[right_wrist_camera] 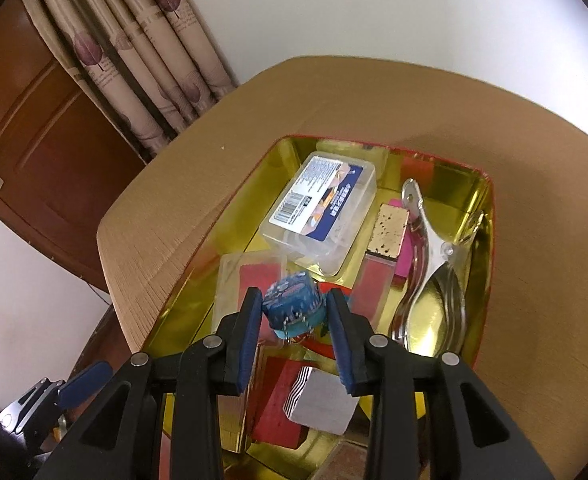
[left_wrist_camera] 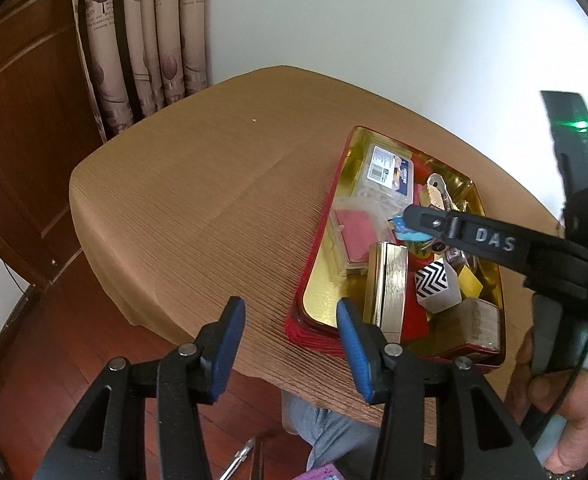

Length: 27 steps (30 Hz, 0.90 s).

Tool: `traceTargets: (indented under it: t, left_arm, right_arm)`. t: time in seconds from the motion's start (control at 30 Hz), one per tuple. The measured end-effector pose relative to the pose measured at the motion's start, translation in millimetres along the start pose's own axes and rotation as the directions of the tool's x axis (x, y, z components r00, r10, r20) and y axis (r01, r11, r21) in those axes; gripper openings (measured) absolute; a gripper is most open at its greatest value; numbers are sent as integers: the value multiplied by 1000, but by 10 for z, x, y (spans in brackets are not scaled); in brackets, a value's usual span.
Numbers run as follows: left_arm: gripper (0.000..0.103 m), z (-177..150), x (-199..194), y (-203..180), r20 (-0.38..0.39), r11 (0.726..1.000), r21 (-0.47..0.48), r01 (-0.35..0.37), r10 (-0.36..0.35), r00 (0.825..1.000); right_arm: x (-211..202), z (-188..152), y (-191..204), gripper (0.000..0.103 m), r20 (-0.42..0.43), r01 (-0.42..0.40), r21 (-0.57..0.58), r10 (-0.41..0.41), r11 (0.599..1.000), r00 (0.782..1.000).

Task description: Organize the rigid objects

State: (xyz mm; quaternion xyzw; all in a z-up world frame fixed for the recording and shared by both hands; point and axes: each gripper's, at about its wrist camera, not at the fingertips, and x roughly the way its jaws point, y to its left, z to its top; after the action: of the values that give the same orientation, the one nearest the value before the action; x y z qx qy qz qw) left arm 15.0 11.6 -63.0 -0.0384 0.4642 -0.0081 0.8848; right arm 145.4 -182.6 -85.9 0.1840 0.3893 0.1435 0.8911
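Note:
A red tin tray [left_wrist_camera: 312, 248] with a gold inside sits on the right part of the brown table [left_wrist_camera: 198, 208]. In it lie a clear labelled plastic box [right_wrist_camera: 320, 208], a metal punch tool [right_wrist_camera: 426, 248], a gold block [right_wrist_camera: 390, 230], a white cube with black zigzags [left_wrist_camera: 434, 280], a ribbed gold box [left_wrist_camera: 388, 284] and a red pad in a clear case [left_wrist_camera: 354, 236]. My right gripper [right_wrist_camera: 294, 296] hangs over the tray's middle, shut on a small blue block [right_wrist_camera: 292, 304] with a chain dangling under it. My left gripper [left_wrist_camera: 290, 308] stands open and empty at the table's near edge, beside the tray's near left corner.
A patterned curtain [left_wrist_camera: 146, 40] and a brown wooden door [left_wrist_camera: 18, 128] stand behind the table's far left. White wall runs behind the table. A person's hand [left_wrist_camera: 566, 400] holds the right gripper's handle; a grey trouser leg [left_wrist_camera: 326, 428] shows below the table's edge.

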Motion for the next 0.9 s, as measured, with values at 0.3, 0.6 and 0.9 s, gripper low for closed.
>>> traceTargets:
  t: [0.3, 0.6, 0.9]
  left_arm:
    - [48, -14, -87, -50, 32, 999, 35, -34, 33, 999]
    - [48, -46, -356, -109, 116, 998, 52, -32, 26, 993]
    - [48, -69, -696, -172, 194, 998, 56, -37, 26, 981]
  right_arm:
    - [-756, -286, 233, 78, 270, 160, -92, -130, 983, 954]
    - [-1284, -769, 342, 101, 482, 348, -57, -280, 936, 830]
    - [-1715, -947, 356, 102, 565, 425, 15, -358, 905, 744]
